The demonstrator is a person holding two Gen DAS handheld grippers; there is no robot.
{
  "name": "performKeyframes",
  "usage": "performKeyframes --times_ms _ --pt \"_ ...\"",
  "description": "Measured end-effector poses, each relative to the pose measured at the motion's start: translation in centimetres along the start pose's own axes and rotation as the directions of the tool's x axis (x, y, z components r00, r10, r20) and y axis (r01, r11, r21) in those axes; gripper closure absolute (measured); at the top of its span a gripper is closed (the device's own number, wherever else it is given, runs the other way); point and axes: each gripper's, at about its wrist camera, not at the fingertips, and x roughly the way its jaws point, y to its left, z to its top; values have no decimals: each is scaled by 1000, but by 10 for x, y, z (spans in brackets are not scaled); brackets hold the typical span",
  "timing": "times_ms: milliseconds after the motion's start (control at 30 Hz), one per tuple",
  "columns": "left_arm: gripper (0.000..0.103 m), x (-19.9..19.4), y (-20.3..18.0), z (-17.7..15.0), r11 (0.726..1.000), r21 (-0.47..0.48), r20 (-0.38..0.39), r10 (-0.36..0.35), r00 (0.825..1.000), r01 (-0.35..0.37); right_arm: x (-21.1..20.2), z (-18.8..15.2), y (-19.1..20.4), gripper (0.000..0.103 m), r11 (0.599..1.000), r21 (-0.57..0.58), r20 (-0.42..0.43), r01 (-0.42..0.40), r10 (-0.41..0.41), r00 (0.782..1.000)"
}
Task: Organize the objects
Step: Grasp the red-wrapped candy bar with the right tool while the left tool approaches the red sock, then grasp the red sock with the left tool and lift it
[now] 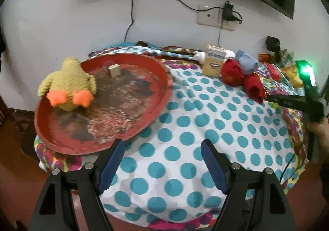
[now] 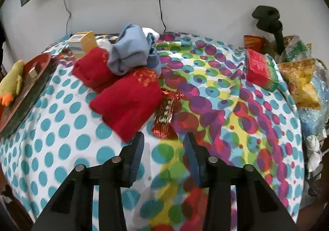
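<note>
No writing reads clearly: the yellow box by the surface's far edge carries blurred print and a smile picture, and the red foil packet shows gold characters too smeared to read. 2 red socks lie folded beneath a grey-blue sock, mid-surface on the dotted cloth. The yellow plush duck sits in the red tray at the left edge. Left gripper spread wide, empty; right gripper parted, empty, just before the packet.
</note>
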Motion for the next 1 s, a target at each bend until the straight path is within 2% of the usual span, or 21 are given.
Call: performKeyframes --times_ms 133,267,433,467,567,600,667,800,900,1000 --pt "24 9 -13 7 1000 14 -14 -18 1000 18 14 10 -4 65 1000 7 -1 -8 8 1000" --pt "24 22 -36 21 997 76 -23 -20 1000 22 23 14 -7 70 1000 -3 7 -9 9 1000" --pt "24 41 -77 42 984 157 -36 -84 996 88 26 18 -11 80 1000 -28 20 -10 10 1000" --pt "24 45 -88 48 977 172 -37 -118 992 122 26 19 -12 81 999 -36 21 -11 11 1000" --pt "24 56 -112 58 966 206 -29 -156 987 159 25 19 -20 82 999 -47 21 -1 2 1000" --pt "24 64 -122 62 961 220 -50 -164 985 171 24 18 -24 82 999 -45 23 -2 3 1000" --pt "24 75 -139 69 950 236 -77 -193 978 206 23 17 -33 82 1000 -31 21 -3 3 1000" --pt "24 102 -172 81 920 256 -147 -266 953 296 20 15 -48 82 999 6 25 -42 42 999" --pt "24 122 -188 92 915 226 -196 -295 935 335 20 15 -48 82 999 3 24 -42 42 999" --pt "24 140 -199 102 920 203 -212 -292 933 334 20 16 -48 81 999 2 24 -47 47 999"
